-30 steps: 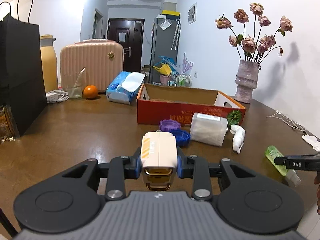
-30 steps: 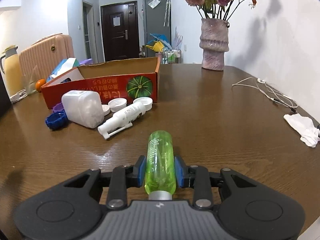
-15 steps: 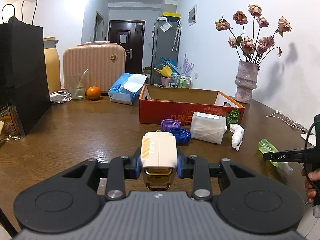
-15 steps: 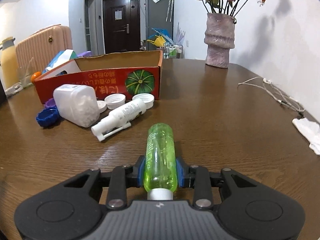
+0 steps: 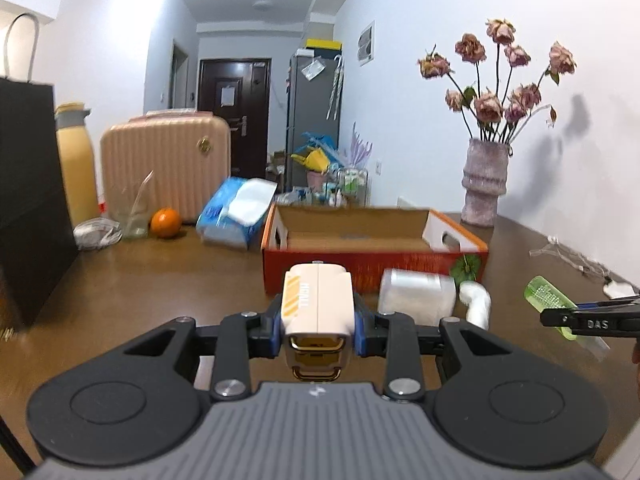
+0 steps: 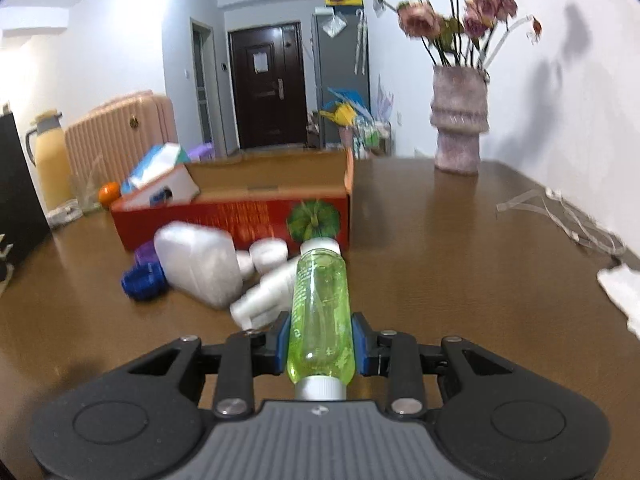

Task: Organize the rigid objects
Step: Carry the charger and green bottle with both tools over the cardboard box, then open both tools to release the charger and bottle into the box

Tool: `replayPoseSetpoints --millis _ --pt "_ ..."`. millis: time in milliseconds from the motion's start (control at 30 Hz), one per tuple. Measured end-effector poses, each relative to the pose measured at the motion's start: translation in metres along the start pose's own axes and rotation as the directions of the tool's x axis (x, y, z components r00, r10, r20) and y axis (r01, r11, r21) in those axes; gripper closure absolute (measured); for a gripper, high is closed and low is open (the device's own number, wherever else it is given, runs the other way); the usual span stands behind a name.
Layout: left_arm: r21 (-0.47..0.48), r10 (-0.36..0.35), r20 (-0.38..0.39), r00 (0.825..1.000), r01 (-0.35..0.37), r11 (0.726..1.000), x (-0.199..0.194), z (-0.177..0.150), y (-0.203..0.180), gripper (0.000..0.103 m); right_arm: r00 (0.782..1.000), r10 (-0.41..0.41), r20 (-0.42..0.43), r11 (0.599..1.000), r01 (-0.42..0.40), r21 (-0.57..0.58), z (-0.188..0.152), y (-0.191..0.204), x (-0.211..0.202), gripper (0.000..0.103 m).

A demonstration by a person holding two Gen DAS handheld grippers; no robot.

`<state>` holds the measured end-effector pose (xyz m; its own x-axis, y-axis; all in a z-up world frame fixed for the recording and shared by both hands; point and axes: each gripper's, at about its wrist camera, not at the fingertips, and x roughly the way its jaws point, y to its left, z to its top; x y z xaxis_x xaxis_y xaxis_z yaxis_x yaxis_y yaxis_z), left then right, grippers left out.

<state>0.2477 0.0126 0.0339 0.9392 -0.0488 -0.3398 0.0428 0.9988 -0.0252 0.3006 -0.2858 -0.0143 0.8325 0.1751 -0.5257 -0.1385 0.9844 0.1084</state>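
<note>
Left gripper (image 5: 318, 322) jaws pinch a cream rectangular plastic case (image 5: 317, 300); right gripper (image 6: 320, 338) jaws clamp a translucent green plastic bottle (image 6: 319, 312) above the brown wooden desk (image 6: 460, 248).

table (image 6: 440, 240): glossy brown wood
green bottle (image 6: 320, 308): clear shiny plastic
box (image 5: 372, 264): matt cardboard
vase (image 6: 458, 120): rough ceramic
white case (image 5: 316, 300): smooth plastic

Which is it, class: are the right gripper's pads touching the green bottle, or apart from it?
Touching. In the right wrist view the right gripper has both blue pads pressed against the sides of the green bottle, with no gap.
</note>
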Motion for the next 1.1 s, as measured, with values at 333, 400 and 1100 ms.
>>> replayPoseSetpoints --millis 333,400,1100 --pt "-0.013 -0.048 -0.049 0.998 0.047 0.999 0.12 0.07 0.014 0.071 0.996 0.085 0.021 0.996 -0.084 -0.021 0.094 -0.003 0.062 0.073" --pt "-0.004 -0.062 -0.095 0.994 0.061 0.998 0.155 0.083 0.016 0.071 0.993 0.117 0.001 0.993 -0.117 -0.007 0.116 -0.003 0.087 0.073" --pt "0.117 0.056 -0.494 0.868 0.003 0.993 0.412 0.109 0.014 0.067 0.945 -0.198 -0.259 0.894 0.066 -0.442 0.193 0.044 0.335 0.072"
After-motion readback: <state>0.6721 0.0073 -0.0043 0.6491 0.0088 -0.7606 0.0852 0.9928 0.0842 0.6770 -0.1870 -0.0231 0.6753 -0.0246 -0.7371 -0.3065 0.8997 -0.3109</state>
